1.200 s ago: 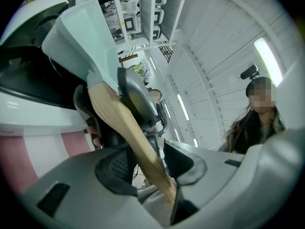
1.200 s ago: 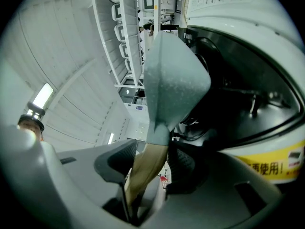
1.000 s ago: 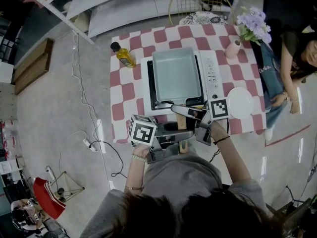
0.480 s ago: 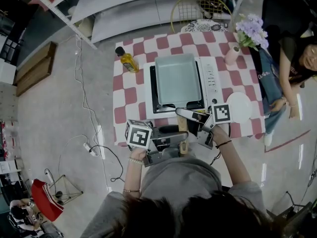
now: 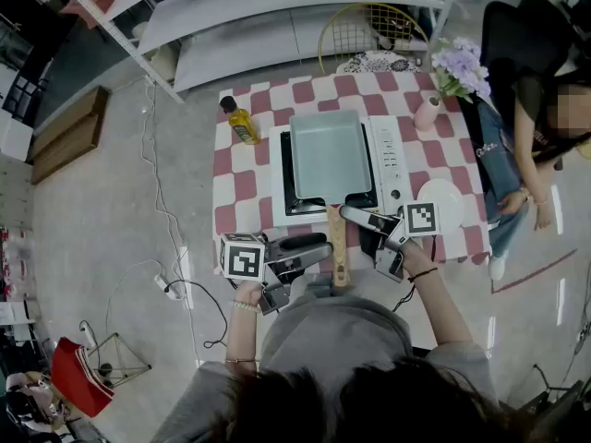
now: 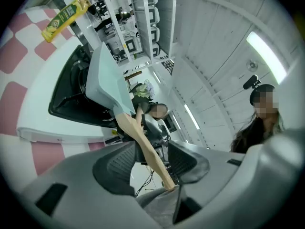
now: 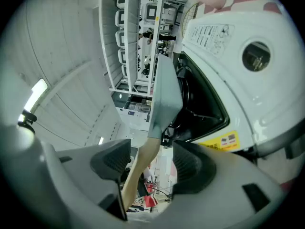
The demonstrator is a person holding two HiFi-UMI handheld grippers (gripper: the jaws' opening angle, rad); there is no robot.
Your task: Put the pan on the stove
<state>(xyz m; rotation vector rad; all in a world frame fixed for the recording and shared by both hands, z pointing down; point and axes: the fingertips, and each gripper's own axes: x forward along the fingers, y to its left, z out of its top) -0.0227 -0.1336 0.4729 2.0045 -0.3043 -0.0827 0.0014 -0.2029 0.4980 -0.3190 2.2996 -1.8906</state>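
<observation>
A square pale-green pan (image 5: pixel 325 153) sits on the black top of the white stove (image 5: pixel 395 160). Its wooden handle (image 5: pixel 337 247) points back toward me, past the table edge. My left gripper (image 5: pixel 314 248) is open just left of the handle's end, apart from it. The right gripper (image 5: pixel 362 225) is open on the handle's right side, also clear of it. In the left gripper view the handle (image 6: pixel 143 144) runs between that gripper's (image 6: pixel 151 163) pads without touching them. The right gripper view shows the pan (image 7: pixel 164 97), with the handle (image 7: pixel 138 168) loose between that gripper's (image 7: pixel 151 163) pads.
The stove stands on a red-and-white checked table (image 5: pixel 231 192). An oil bottle (image 5: pixel 239 122) stands to its left, a pink vase with purple flowers (image 5: pixel 432 111) at the back right, a white plate (image 5: pixel 445 197) to the right. A person (image 5: pixel 536 127) sits beside the table.
Both grippers let go of the handle and opened wide. The left one drew back to the left and the right one eased off to the right. The pan stays on the stove.
</observation>
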